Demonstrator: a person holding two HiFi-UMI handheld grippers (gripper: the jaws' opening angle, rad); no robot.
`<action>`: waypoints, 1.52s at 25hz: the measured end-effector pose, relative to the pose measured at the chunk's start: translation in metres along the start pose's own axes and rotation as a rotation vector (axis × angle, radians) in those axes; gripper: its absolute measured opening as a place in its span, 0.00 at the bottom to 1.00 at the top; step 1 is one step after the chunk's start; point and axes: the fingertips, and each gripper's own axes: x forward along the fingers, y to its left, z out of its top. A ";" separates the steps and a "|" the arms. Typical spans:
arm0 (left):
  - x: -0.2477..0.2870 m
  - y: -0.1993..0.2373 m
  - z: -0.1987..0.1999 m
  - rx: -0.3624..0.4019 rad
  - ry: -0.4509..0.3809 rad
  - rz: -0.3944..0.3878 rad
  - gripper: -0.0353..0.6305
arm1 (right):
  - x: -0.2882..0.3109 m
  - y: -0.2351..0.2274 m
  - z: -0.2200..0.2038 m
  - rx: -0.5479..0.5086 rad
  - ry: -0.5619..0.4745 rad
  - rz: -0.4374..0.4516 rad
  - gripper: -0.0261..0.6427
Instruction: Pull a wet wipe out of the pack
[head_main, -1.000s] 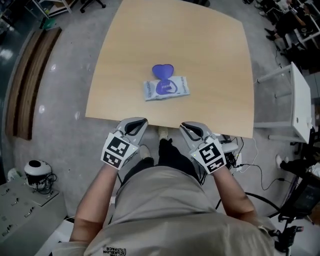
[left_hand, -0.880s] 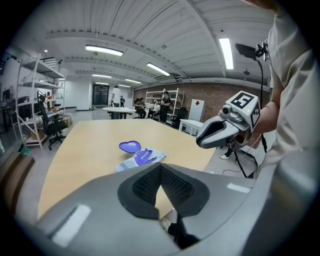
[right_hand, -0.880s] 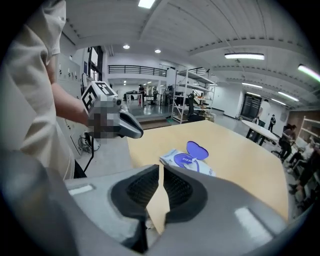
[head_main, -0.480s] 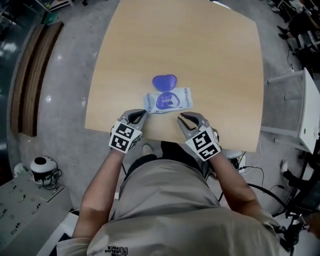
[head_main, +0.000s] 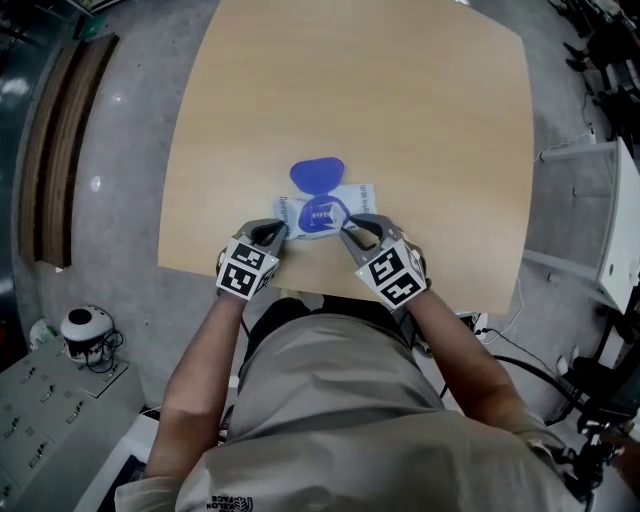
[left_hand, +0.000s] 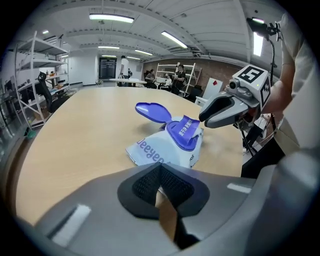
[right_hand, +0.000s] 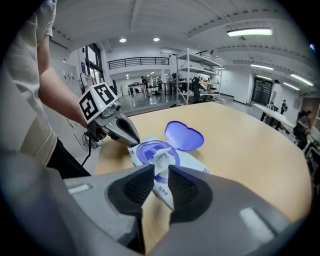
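A pale blue wet wipe pack (head_main: 325, 212) lies near the front edge of the wooden table (head_main: 400, 100), its purple heart-shaped lid (head_main: 317, 175) flipped open away from me. A white wipe tuft (right_hand: 161, 156) sticks up from the opening. My right gripper (head_main: 352, 228) stands over the opening, narrowly open, with the tuft between its fingertips (right_hand: 161, 167). My left gripper (head_main: 277, 232) is shut, and its tip (right_hand: 131, 140) rests against the pack's left end. In the left gripper view the pack (left_hand: 160, 150) lies just beyond the closed jaws (left_hand: 160, 167), with the right gripper (left_hand: 205, 120) above it.
The table's front edge runs just behind both grippers, above the person's lap. A white side table (head_main: 620, 230) stands to the right, and cables (head_main: 500, 340) trail on the floor. A round device (head_main: 80, 330) sits on the floor at left.
Both grippers have moved forward from the table's front edge onto the pack. The left one now touches its left end, and the right one has reached the wipe tuft.
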 end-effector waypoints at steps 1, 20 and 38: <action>0.003 0.000 -0.001 -0.002 0.011 -0.001 0.06 | 0.002 -0.001 0.000 -0.002 0.003 0.009 0.15; 0.018 0.004 -0.006 -0.003 0.097 0.023 0.06 | 0.034 0.002 -0.008 0.013 0.008 0.072 0.06; 0.020 0.003 -0.007 -0.005 0.126 0.043 0.06 | -0.001 -0.048 -0.024 0.105 -0.045 -0.048 0.05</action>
